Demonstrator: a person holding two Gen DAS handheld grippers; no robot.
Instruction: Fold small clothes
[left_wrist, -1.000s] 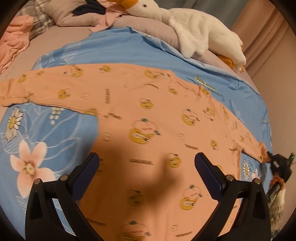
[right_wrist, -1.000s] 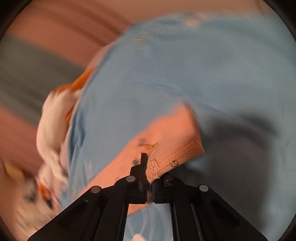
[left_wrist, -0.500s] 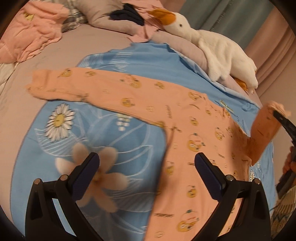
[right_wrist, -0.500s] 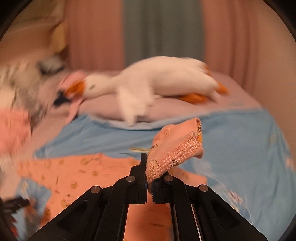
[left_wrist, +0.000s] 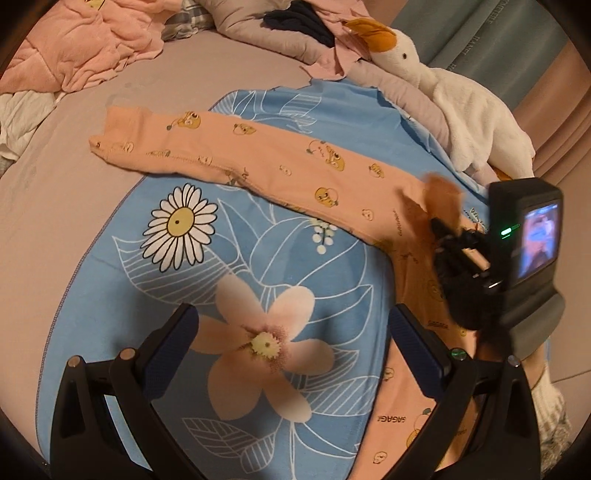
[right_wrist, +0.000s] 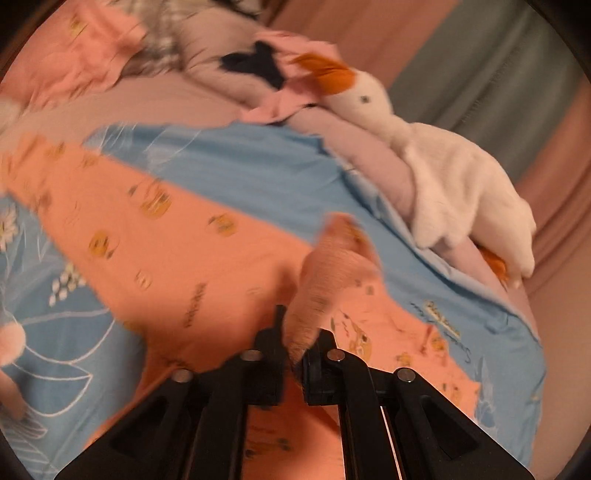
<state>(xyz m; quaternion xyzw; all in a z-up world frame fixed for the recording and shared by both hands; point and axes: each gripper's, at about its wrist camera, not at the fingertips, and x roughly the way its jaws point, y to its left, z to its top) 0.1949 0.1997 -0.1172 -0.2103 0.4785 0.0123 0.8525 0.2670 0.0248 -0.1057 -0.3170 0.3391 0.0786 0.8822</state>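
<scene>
An orange baby garment (left_wrist: 280, 162) with yellow cartoon prints lies spread on a blue floral cloth (left_wrist: 258, 266); it also shows in the right wrist view (right_wrist: 177, 258). Its left sleeve (left_wrist: 133, 136) reaches onto the bare bed. My right gripper (right_wrist: 295, 347) is shut on the right sleeve's cuff (right_wrist: 332, 273) and holds it raised over the garment's body; in the left wrist view the gripper (left_wrist: 443, 229) is seen holding the cuff (left_wrist: 441, 195). My left gripper (left_wrist: 291, 347) is open and empty above the blue cloth, left of the garment.
A white plush goose (left_wrist: 461, 103) lies along the cloth's far edge on a mauve pillow (right_wrist: 373, 155). Pink bedding (left_wrist: 74, 44) and dark clothes (left_wrist: 299, 22) are piled at the back. Curtains (right_wrist: 498, 81) hang behind.
My right gripper has carried the cuff leftwards over the garment's body. My left gripper has moved left, off the garment and over the blue cloth.
</scene>
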